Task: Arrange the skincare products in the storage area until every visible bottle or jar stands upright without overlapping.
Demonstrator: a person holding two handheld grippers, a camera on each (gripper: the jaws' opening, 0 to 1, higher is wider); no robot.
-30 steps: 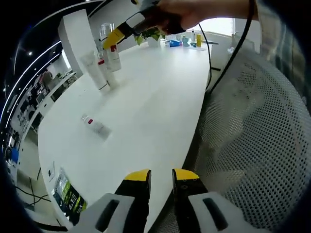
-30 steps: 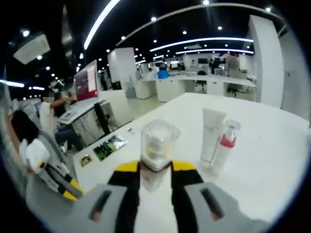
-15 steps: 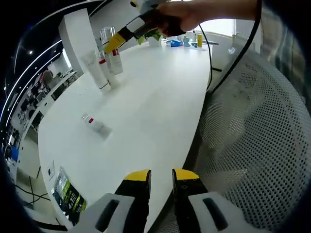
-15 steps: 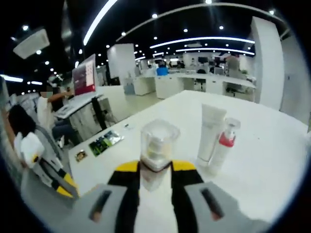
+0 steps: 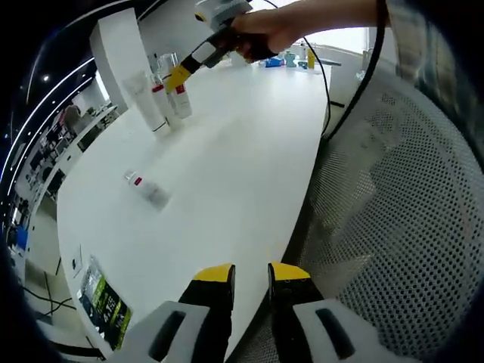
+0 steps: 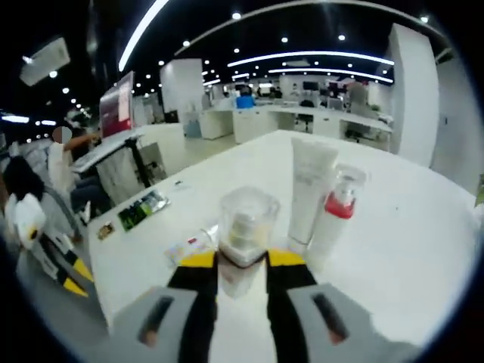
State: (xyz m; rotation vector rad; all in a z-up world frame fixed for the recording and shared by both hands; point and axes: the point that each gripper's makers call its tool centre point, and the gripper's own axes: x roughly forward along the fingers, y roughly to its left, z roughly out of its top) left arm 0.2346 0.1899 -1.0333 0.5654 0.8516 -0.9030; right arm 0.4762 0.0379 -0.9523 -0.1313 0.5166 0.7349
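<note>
Right gripper view: gripping a clear-capped bottle between the yellow-tipped jaws of the right gripper, jaws closed snugly on the bottle's lower body, bottle held upright above the white table. Hovering close beside a white tube standing on its cap and a red-collared pump bottle, those two standing just beside each other, possibly touching.

Judging the step in hand as setting the held bottle down next to that pair. Doing it well probably means lowering straight down with the base flat, choosing a bare patch of table near the group yet apart from it, releasing only once the base is resting fully, then backing out along the jaws' own line without brushing the tall, narrow tube, which looks easy to topple.

Looking at the held bottle: transparent domed cap, pale pump head showing inside, whitish body largely hidden by the jaws.

Seeing also, from the left gripper view, the right gripper reaching in beside the standing group, a person's hand on its handle. Noting a small bottle with a red band lying on its side on the table, well apart from the group, likely next to be stood up. Keeping the left gripper low at the near table edge beside a mesh chair, jaws slightly parted, holding nothing.
</note>
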